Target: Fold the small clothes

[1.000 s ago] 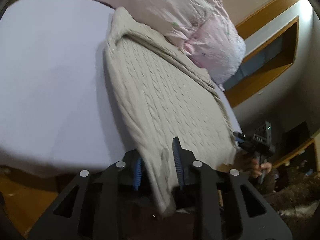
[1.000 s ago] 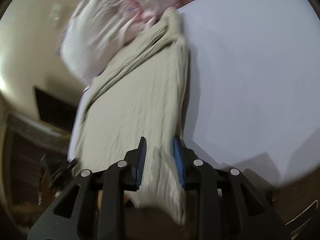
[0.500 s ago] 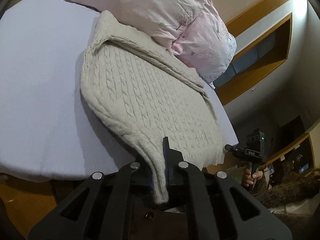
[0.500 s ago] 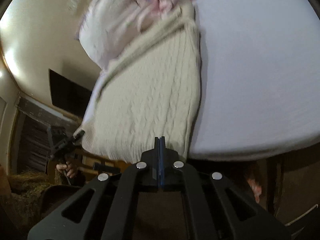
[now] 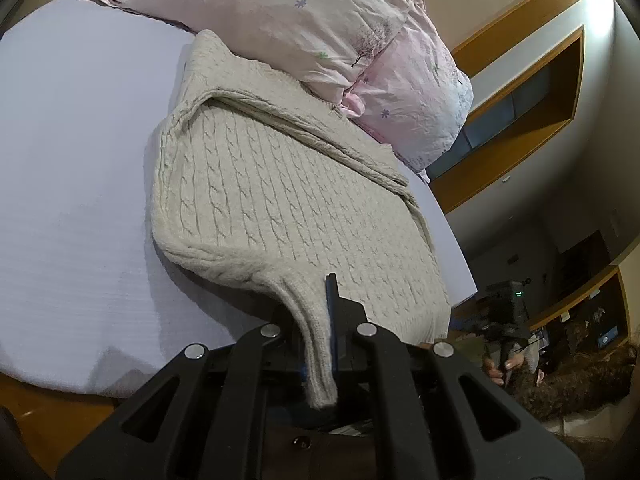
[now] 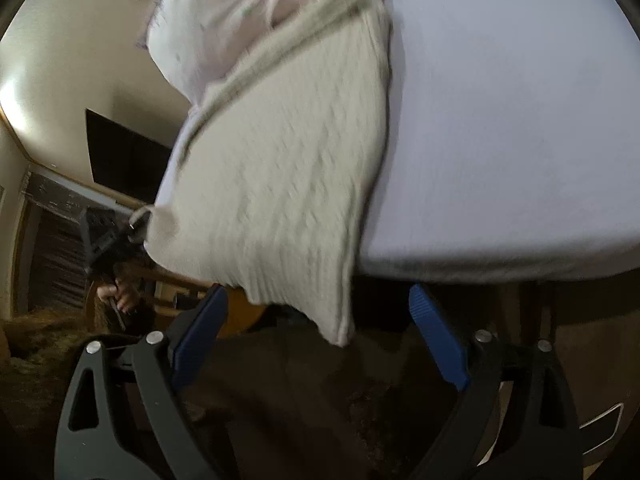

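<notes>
- Since half a second ago, the right tool [image 6: 316,332] has gone from pressed together to spread wide, and the corner it had now hangs loose between its blue pads [image 6: 438,340].
- Left tool [image 5: 320,336] has not let go: it is pinching the other near corner of the sweater [image 5: 288,200], and a strip of knit hangs down past its fingers.
- Most of the cream sweater lies flat on the bed [image 5: 72,160], with its far end tucked up against the pink pillows [image 5: 304,20].
- Its long side runs away from both tools, from the near bed edge up toward the pillows.
- Both near corners stick out past the bed edge, 1 at each tool.
- In the left view, the right tool can be seen far off by the other corner, so the 2 tools sit at the 2 ends of the near hem.
- My guess: the right tool must close on its corner again before the hem can be lifted and folded toward the pillows.
- Only the left tool has a hold now, so a pull would drag the sweater crooked.
- The right view is blurry, so the knit looks smudged there.
</notes>
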The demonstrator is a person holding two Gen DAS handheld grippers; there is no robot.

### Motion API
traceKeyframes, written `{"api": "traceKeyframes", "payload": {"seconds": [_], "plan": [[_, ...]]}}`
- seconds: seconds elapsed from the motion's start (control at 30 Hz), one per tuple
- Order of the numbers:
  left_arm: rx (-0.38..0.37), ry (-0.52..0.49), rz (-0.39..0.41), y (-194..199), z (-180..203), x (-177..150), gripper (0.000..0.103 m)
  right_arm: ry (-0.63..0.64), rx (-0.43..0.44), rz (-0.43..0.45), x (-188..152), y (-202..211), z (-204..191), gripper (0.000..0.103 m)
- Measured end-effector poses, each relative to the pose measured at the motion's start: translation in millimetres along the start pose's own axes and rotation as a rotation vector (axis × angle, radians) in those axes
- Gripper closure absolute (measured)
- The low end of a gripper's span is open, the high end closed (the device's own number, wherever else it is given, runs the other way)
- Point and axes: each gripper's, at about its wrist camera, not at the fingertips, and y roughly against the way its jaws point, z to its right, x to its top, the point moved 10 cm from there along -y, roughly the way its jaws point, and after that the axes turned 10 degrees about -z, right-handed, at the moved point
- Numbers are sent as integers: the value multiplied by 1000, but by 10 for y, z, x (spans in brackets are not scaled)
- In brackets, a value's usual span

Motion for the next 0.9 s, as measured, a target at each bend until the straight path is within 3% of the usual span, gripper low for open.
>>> {"api": "traceKeyframes", "payload": {"seconds": [0.03, 0.07, 0.17, 0.23, 0.37, 0.43, 0.5, 0.53, 0.63, 0.7, 0.73, 0.77, 0.8, 0.83, 0.87, 0.9], "plan": [[-1, -1, 1, 4, 3, 6, 96, 0, 29, -17, -17, -63, -4, 91], [-2, -3, 3, 9, 7, 17, 96, 14, 78, -43, -22, -146, -55, 94], [1, -11, 30, 68, 18, 140, 96, 133, 123, 31, 131, 10, -325, 96], [8, -29, 72, 139, 24, 386, 96, 205, 139, 139, 391, 235, -533, 96], [57, -41, 188, 183, -80, 1143, 96, 262, 194, 398, 1391, 777, -862, 96], [100, -10, 234, 109, -223, 1565, 96, 193, 197, 517, 2011, 929, -815, 96], [159, 50, 258, -70, -487, 2043, 96, 34, 214, 591, 2547, 962, -550, 95], [186, 90, 252, -218, -656, 2285, 96, -75, 215, 611, 2811, 900, -348, 95], [232, 175, 211, -554, -953, 2612, 96, -285, 155, 590, 3215, 599, 107, 95], [250, 217, 148, -790, -1133, 2687, 96, -405, 98, 568, 3331, 366, 378, 87], [235, 232, 126, -848, -1166, 2679, 96, -435, 111, 569, 3361, 305, 434, 71], [203, 242, 115, -865, -1170, 2659, 96, -433, 146, 580, 3388, 305, 435, 62], [179, 241, 118, -836, -1149, 2635, 90, -402, 189, 605, 3421, 346, 376, 41], [149, 234, 131, -754, -1100, 2601, 76, -364, 202, 637, 3442, 411, 312, 14], [145, 225, 154, -659, -1064, 2576, 63, -335, 192, 670, 3440, 505, 279, 4], [156, 212, 194, -524, -1026, 2543, 29, -311, 168, 719, 3414, 613, 241, 2]]}}
